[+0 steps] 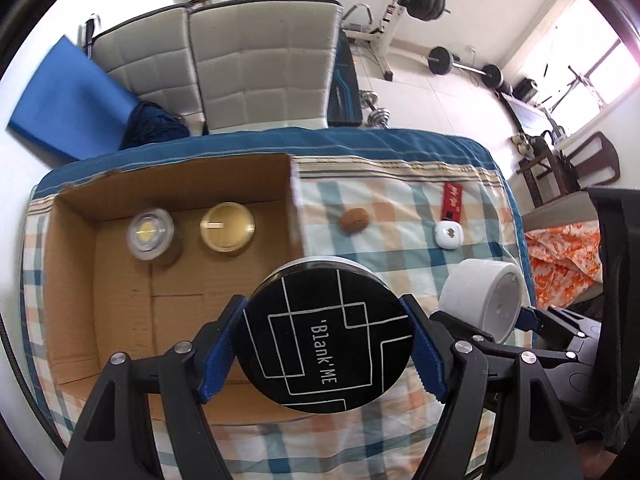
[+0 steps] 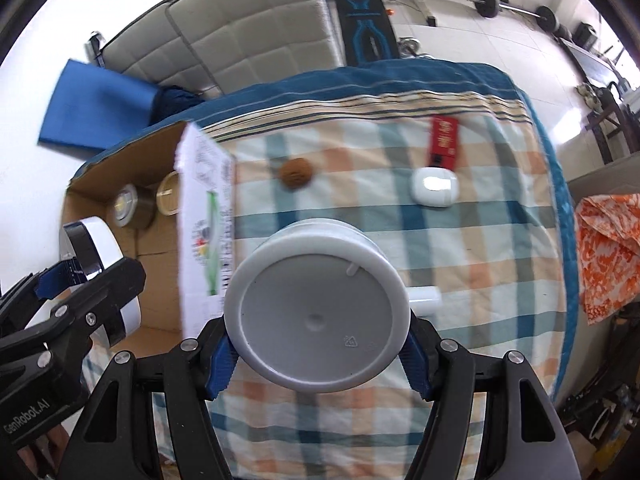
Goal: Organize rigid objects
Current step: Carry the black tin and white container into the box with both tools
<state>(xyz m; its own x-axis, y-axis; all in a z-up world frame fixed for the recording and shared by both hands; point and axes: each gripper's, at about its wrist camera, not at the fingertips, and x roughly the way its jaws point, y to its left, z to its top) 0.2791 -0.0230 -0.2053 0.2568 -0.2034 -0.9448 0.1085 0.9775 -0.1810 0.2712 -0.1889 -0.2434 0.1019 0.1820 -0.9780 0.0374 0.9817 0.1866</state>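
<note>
surface: a counter (image 2: pixel 500 240) draped in a plaid cloth (image 1: pixel 400 208) with a blue border
left side: an open cardboard box (image 1: pixel 72 280) sits on the cloth, reaching near the far edge
middle: a brown walnut (image 2: pixel 296 173) lies just right of the box
right side: a white case (image 2: pixel 434 187), with a red packet (image 2: pixel 444 136) beyond it toward the far edge

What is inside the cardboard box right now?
Two round containers stand against the far wall of the cardboard box: a clear-lidded tin and a gold-lidded tin. The held black disc hides the near right corner.
</note>
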